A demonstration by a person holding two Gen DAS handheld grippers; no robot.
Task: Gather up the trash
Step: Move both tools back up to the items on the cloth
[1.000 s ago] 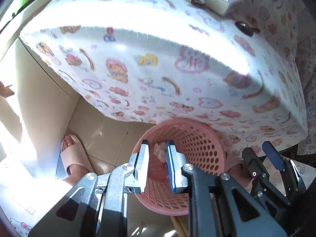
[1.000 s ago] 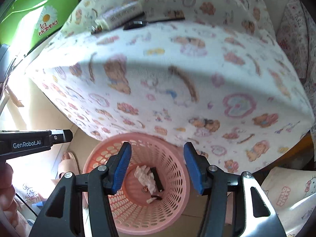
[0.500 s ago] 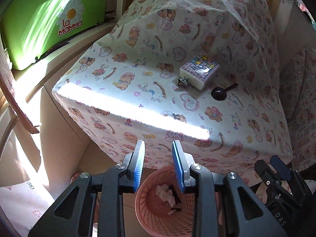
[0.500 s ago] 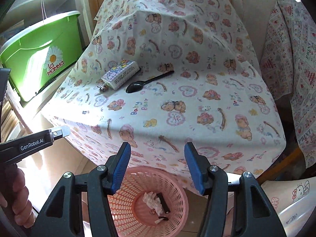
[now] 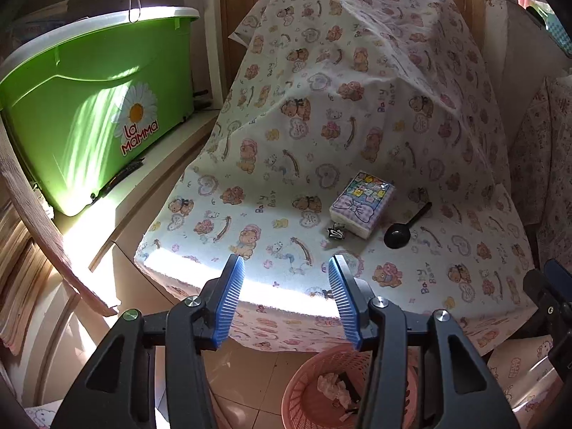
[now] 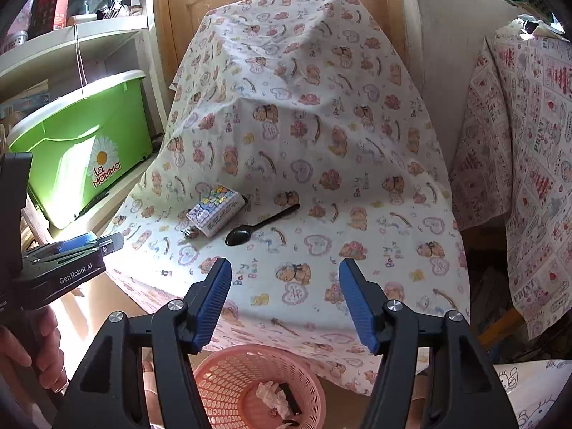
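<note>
A pink perforated basket (image 5: 304, 389) (image 6: 232, 375) stands on the floor under the table's near edge, with crumpled white paper (image 6: 270, 393) and a dark scrap inside. On the bear-print tablecloth (image 6: 321, 186) lie a tissue pack (image 5: 361, 207) (image 6: 216, 211), a black spoon (image 5: 404, 228) (image 6: 261, 227) and a small metal clip (image 5: 336, 231) (image 6: 189, 232). My left gripper (image 5: 286, 286) hangs above the basket facing the table edge, jaws opening, nothing between them. My right gripper (image 6: 286, 286) is likewise above the basket, jaws opening and empty.
A green tub (image 5: 89, 114) marked "la mamma" sits on a shelf left of the table. A second patterned cloth (image 6: 529, 164) drapes furniture at the right. A hand (image 6: 32, 354) holds the left gripper's body at the left edge of the right wrist view.
Both grippers rose from just over the basket to above the table edge and tilted up, bringing the tabletop into view. The left jaws spread wider; the right widened slightly.
</note>
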